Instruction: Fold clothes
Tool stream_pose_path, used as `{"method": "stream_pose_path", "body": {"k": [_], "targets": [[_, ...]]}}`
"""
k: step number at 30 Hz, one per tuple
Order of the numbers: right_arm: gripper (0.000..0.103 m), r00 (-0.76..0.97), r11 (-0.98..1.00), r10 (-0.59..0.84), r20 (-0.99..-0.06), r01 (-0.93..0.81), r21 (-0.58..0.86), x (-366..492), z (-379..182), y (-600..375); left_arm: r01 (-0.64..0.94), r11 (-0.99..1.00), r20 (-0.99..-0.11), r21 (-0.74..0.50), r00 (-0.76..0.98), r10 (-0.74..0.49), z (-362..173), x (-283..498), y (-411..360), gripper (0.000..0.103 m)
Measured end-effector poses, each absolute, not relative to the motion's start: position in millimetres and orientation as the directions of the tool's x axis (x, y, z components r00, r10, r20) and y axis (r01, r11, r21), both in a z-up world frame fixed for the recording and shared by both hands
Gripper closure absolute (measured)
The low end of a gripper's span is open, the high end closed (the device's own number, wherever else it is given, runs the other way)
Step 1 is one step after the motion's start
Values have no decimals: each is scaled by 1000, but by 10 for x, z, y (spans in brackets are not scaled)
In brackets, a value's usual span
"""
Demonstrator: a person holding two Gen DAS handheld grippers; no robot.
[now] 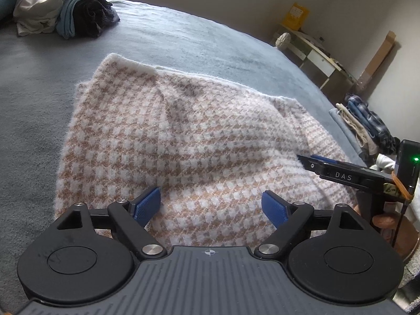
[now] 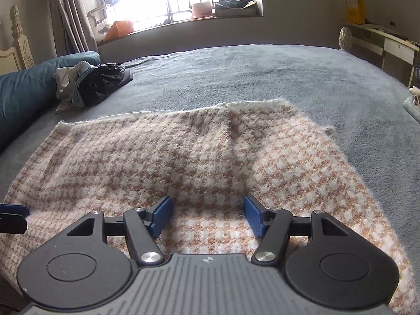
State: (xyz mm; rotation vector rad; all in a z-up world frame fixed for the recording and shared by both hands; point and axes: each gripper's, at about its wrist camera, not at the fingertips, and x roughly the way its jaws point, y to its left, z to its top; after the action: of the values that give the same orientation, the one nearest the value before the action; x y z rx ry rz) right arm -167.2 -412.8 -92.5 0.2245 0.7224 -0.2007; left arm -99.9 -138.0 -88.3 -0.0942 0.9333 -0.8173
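A grey-blue bed (image 1: 199,39) is filling most of both views, running from the lower edges up to the far wall; a fuzzy tan-and-white checked garment (image 1: 183,141) is lying spread flat on it, taking up the centre and lower half of each frame, its far edge showing a white border. In the upper left of the left wrist view a pile of clothes (image 1: 63,13), white, light blue and dark, is sitting on the bed well apart from the garment; a counter (image 1: 312,52) is standing against the wall at the upper right, with a yellow box (image 1: 295,15) on it; a second heap of clothes (image 1: 367,123) is lying at the right edge. The left gripper (image 1: 211,204) is hovering over the garment's near part, its blue pads spread wide with nothing between them; the right gripper (image 2: 208,215) is likewise standing open above the cloth, holding nothing, at the bottom centre of its own view.
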Motion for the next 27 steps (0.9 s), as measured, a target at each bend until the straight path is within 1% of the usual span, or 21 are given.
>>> {"method": "stream_pose_path", "body": {"k": [2,4,11,16,18,19,21,22,24,27], "targets": [[38,732,954,-104,-674,264,139,-1667,-922,-4129,587,702,-678,-404,322,-660,-880,-1011,-1394,10],[37,730,953,-104,-676,268,143,-1662,-918,-4134,591,699,-683,-402,315,-659,-874,-1016,-1413,7],[34,722,949,-114,-682,283,141,-1637,-913,-4115,564,711,-682,-421,319,-657,-859,-996,-1412,3],[31,744,948,-76,-664,261,183,-1668,-926,-4160,545,726,-685,-420,335,-647,-854,-984,-1397,1],[28,755,947,-41,-655,239,216,-1673,-932,-4176,541,732,-688,-414,341,-641,-854,-992,-1401,0],[25,760,946,-23,-650,227,233,-1676,-935,-4184,539,737,-691,-408,345,-635,-853,-997,-1408,0],[13,769,942,13,-639,204,265,-1682,-942,-4201,538,743,-696,-398,351,-626,-850,-1006,-1421,0],[0,773,940,31,-633,193,281,-1685,-945,-4209,537,746,-697,-393,355,-623,-849,-1011,-1426,0],[0,781,935,66,-621,170,313,-1690,-951,-4225,531,750,-695,-393,362,-621,-851,-1017,-1423,0],[0,768,957,40,-640,155,246,-1657,-947,-4119,519,757,-693,-398,370,-619,-848,-1016,-1410,0]]}}
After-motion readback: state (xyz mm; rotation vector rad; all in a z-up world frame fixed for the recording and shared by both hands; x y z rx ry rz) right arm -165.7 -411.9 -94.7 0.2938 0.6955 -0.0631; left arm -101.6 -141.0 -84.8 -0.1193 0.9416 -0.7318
